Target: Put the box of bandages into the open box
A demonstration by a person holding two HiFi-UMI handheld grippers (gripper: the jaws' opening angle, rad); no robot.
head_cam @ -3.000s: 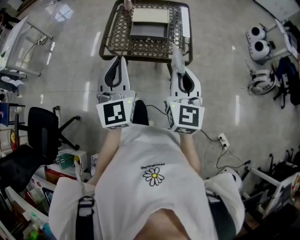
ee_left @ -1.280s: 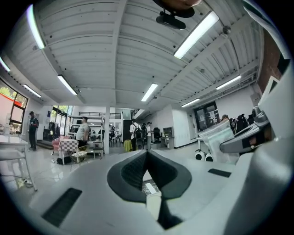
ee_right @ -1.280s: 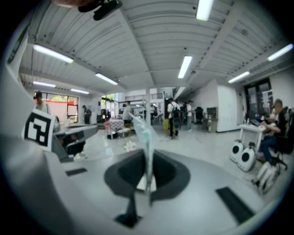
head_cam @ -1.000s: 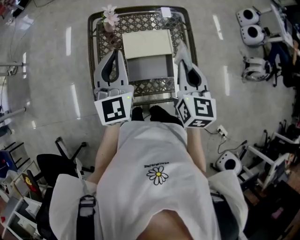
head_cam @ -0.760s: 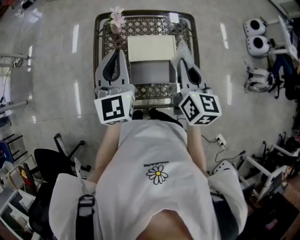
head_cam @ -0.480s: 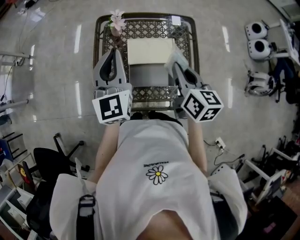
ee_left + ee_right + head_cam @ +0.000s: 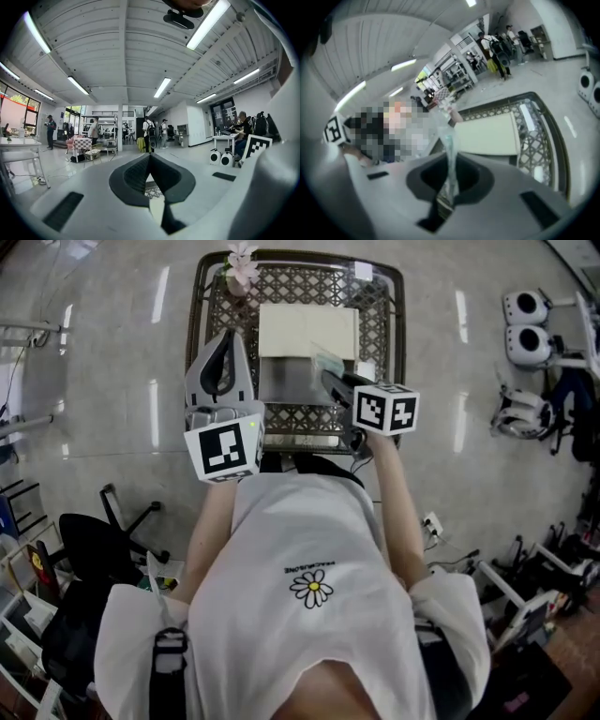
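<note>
The open box stands on a lattice-topped table [image 7: 375, 324]: a grey tray [image 7: 286, 381] with its cream lid [image 7: 307, 331] [image 7: 487, 133] folded back behind it. My right gripper [image 7: 330, 381] [image 7: 449, 166] tilts down over the tray's right side. It is shut on the box of bandages [image 7: 328, 362] [image 7: 448, 136], a thin clear-wrapped pack with teal print that sticks up out of the jaws. My left gripper [image 7: 228, 334] [image 7: 150, 157] hovers level at the table's left edge, shut with nothing in it.
A small vase of pink flowers [image 7: 242, 259] stands at the table's far left corner, and a small white tag [image 7: 364, 270] lies at the far right. White devices [image 7: 525, 320] sit on the floor to the right and an office chair [image 7: 84, 540] to the left.
My right gripper has dropped and tipped downward, carrying the pack in over the open box. The left gripper has barely moved.
</note>
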